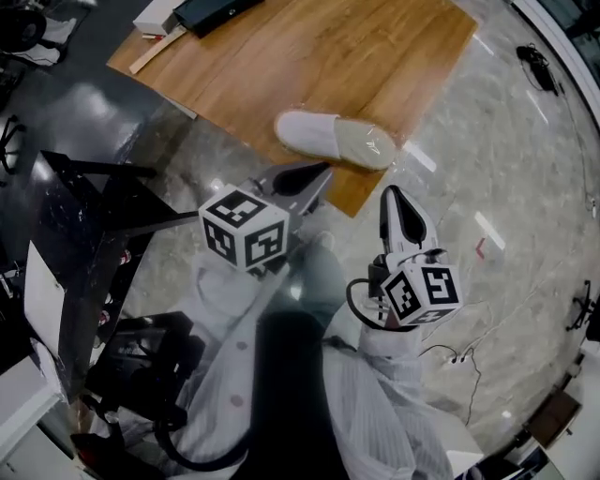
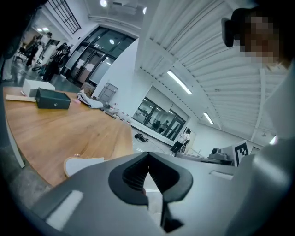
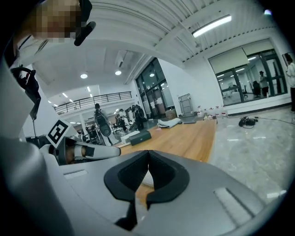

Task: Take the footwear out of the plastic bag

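Note:
A white slipper [image 1: 333,138] in a clear plastic bag lies near the front edge of the wooden table [image 1: 309,56]. Its heel end shows in the left gripper view as the slipper [image 2: 83,164], low beside the jaws. Both grippers are held short of the table, above the floor. My left gripper [image 1: 305,177] is shut and holds nothing. My right gripper [image 1: 394,204] is also shut and empty, pointing at the table's corner. In their own views the left gripper [image 2: 147,162] and the right gripper [image 3: 148,160] show their jaws meeting at the tips.
A black box [image 1: 214,9] and a white box [image 1: 157,17] sit at the table's far end. A dark frame and trolley [image 1: 84,244] stand to the left on the glossy floor. Cables [image 1: 455,356] lie on the floor to the right.

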Motion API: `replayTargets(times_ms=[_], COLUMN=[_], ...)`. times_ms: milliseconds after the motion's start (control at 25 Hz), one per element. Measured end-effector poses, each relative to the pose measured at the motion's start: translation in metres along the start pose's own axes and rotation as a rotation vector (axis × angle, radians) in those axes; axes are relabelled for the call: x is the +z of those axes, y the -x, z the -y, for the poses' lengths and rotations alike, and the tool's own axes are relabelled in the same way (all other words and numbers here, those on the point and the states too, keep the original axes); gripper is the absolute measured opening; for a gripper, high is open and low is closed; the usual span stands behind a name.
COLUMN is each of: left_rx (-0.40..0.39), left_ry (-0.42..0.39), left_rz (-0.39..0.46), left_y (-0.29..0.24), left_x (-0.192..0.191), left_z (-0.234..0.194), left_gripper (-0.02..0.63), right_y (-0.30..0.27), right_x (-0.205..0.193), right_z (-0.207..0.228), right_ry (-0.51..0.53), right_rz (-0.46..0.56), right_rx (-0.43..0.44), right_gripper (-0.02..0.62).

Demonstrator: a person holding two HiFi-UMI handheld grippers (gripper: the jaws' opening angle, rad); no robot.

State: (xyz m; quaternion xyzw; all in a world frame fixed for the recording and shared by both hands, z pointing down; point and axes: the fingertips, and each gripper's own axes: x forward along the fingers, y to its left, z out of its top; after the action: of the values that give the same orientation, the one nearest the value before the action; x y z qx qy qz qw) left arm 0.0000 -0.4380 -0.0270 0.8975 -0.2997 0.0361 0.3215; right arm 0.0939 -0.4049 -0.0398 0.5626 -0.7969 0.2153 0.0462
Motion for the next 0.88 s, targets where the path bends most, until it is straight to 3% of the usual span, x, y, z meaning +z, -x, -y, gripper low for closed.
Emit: replayTargets(times_ms=[120,200,440,560,760,880], left_rx=[0.003,0.038,0.125,0.145,0.149,0.124], left_ry=[0.036,0.072,0.252,0.295,0.354,0.350], left_rz=[-0.004,-0.005,0.014,-0.018,-0.156,-0.231], left_y=[-0.025,-0.035,-0.032,-0.026,-0.022,-0.021], left_x=[0.008,0.010,0.012,0.008,-0.015,-0.024], left_z=[-0.027,-0.049,-0.111,-0.135,-0.180,-0.195], left_gripper=[0.000,0.000,0.002,0.066,0.140,0.244], right_y=[-0.028,-0.043,-0.067,-0.070,-0.081,-0.087], right_x=[0.001,-0.002,-0.034,-0.056,-0.096,-0.117], right_z=[0.038,0.061,0.118,0.144,0.178,0.179], right_ry=[-0.026,-0.054,-0.203,-0.293,-0.395,-0.497], right_rz=[-0.033,-0.074,-0.285,-0.367,-0.503,-0.564], right_rx=[0.004,0.032,0.178,0.211,0.267,0.359], right_gripper=[0.016,0.051,0.099,0.146,0.186,0.186])
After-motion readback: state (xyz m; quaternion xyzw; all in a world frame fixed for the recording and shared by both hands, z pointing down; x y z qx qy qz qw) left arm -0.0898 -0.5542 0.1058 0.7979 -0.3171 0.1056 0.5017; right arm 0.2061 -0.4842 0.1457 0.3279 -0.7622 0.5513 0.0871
